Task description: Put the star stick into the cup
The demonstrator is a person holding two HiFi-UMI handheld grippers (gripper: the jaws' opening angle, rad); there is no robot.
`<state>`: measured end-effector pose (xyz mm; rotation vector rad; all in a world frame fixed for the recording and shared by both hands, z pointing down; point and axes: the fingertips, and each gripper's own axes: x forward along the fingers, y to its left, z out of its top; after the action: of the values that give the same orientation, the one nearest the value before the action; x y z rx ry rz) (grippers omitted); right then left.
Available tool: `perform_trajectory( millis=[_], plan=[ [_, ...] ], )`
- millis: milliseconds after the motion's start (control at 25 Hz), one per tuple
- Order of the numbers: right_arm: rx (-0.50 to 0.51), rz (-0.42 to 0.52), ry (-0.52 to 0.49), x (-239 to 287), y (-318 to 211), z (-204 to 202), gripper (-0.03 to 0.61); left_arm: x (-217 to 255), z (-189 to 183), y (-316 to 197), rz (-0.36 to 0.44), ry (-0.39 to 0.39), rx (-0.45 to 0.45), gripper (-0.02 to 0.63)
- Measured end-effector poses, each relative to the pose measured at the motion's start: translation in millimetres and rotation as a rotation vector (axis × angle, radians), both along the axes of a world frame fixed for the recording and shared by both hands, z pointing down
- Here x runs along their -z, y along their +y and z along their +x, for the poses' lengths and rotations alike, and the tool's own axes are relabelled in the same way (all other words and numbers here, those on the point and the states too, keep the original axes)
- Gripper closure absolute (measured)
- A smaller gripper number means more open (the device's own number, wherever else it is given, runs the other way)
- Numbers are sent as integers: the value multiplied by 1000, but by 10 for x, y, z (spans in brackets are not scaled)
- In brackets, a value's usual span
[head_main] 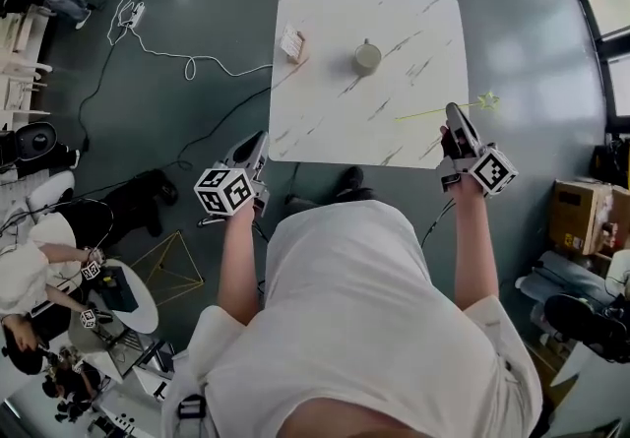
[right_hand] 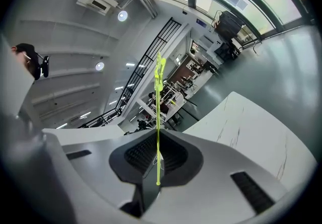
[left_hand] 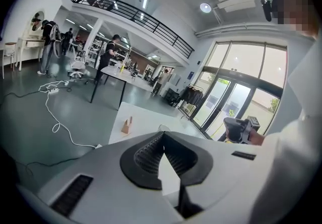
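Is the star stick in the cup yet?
No, the star stick is pinched in the right hand-held gripper at the edge of the table, apart from the cup.

Head view: cup (head_main: 367, 56) too small to see inside. Small tan item (head_main: 292, 43) near counter (head_main: 325, 121) edge too small to identify. Star stick (head_main: 423, 114) grip spot hidden by right tongs (head_main: 452, 111). Left gripper view: cup (left_hand: 163, 127) mostly hidden behind left tongs (left_hand: 163, 136), only a bit of rim shows. Right gripper view: star tip (right_hand: 160, 67) edge-on, blurry, shape unclear.
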<state>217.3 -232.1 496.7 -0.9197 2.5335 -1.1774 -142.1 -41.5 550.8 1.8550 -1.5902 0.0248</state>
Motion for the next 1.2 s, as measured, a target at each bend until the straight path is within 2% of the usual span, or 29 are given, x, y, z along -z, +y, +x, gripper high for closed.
perform_trajectory(
  millis=[160, 440, 720, 1200],
  plan=[
    [21, -9, -5, -76, -225, 66, 546, -24, 178, -116, -9, 6, 22, 600],
    [38, -39, 4, -215, -396, 47, 546, -29, 338, -292, -24, -3, 8, 600],
    [72, -44, 10, -233, -499, -177, 546, -109, 374, -471, -36, 16, -10, 600],
    [45, -55, 47, -454, -1038, -582, 548, -317, 325, -937, -61, 58, -93, 600]
  ],
)
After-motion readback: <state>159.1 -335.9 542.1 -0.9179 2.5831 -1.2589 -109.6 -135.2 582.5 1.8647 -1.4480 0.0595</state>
